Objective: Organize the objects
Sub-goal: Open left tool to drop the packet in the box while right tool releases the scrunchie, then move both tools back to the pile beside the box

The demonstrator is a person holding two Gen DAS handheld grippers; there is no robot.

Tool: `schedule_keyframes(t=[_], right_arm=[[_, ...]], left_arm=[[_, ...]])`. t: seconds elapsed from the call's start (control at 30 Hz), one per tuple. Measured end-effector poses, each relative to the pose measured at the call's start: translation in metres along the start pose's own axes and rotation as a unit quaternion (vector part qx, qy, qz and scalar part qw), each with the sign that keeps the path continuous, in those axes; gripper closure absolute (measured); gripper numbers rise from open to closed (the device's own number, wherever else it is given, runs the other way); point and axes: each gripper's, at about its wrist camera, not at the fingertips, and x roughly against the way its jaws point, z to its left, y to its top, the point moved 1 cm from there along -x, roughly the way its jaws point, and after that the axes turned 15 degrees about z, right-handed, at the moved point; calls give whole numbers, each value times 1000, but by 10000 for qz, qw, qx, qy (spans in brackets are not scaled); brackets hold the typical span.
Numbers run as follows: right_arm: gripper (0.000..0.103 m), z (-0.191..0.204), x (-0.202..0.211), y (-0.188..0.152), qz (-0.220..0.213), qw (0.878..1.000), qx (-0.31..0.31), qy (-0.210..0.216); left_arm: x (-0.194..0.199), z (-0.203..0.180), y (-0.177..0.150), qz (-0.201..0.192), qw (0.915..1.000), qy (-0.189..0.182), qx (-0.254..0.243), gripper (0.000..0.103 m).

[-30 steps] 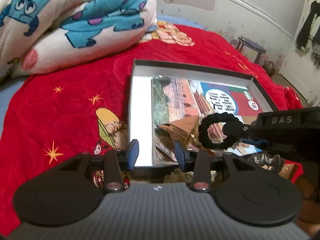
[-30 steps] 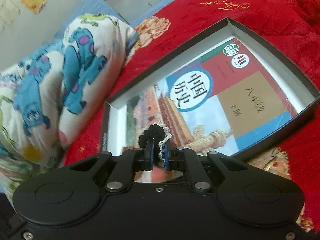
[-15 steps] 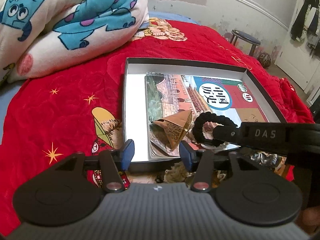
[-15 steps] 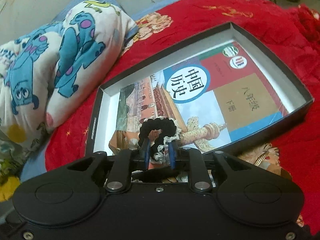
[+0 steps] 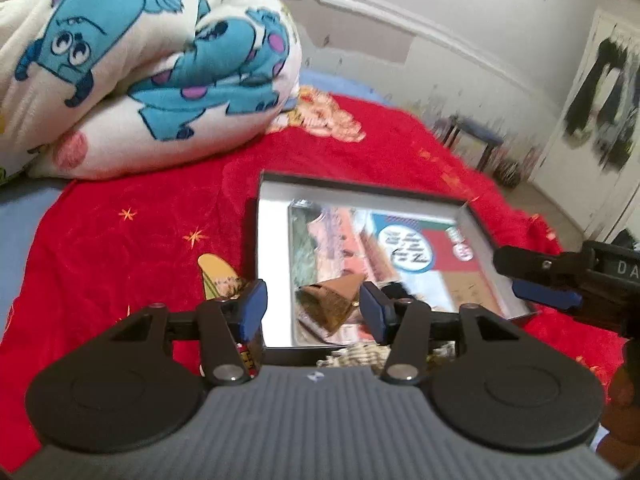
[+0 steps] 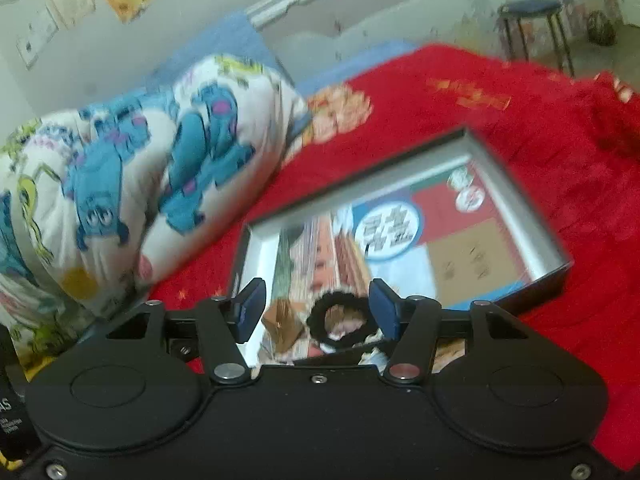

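A folded cartoon-print blanket (image 5: 144, 68) fills the upper left of the left wrist frame, resting on the red bedspread (image 5: 120, 248) that covers the bed. At frame centre a shallow black box (image 5: 360, 186) lies on the bedspread, and a history textbook (image 5: 408, 248) lies flat inside it. A small brown pyramid-shaped packet (image 5: 332, 300) sits on the book's near end, with nothing between it and the fingers. A blue stool (image 6: 528, 8) stands by the wall in the upper right of the right wrist frame.

Half a second ago the right gripper's fingers pinched the black hair tie (image 6: 342, 320); now the tie lies loose on the book, just beside the packet, and the fingers have spread wide on either side of it, touching nothing. In the left wrist frame the right gripper (image 5: 536, 280) has backed off to the right edge, above the box's right wall.

The left gripper (image 5: 312, 312) hovers low over the near end of the box, its fingers wide apart and empty, pointed toward the packet. The right gripper (image 6: 316, 312) is tilted down at the tie.
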Motion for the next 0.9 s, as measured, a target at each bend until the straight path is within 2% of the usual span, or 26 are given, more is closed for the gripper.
schedule_keyframes(t=[0.13,0.3,0.43,0.57,0.7,0.83,0.9], right_arm=[[45,-1,25,-11,-190,9997,83,-159],[45,-10,42,-35,-155,9994,-83,-291],[45,-16,60,-51,-223,9983,-237,-474],[45,-28,72,-60,-259,9962,-417,-716],[45,-48,76,-70,-130,9942,-768,-745],[45,-69,69,-67,-4,9903,-1113,-828],[46,-80,60,-65,179,9856,-1291,-1075]], left_arm=[[18,-2,-8,-147,9996,-226,-78,32],[32,-12,-18,-35,9977,-679,-59,29],[38,-22,-33,-10,9969,-758,-212,28],[30,-28,-48,206,9962,-803,-261,28],[21,-49,-60,329,9945,-741,-656,28],[10,-72,-72,360,9907,-974,-877,28],[0,-86,-76,431,9885,-1044,-1010,28]])
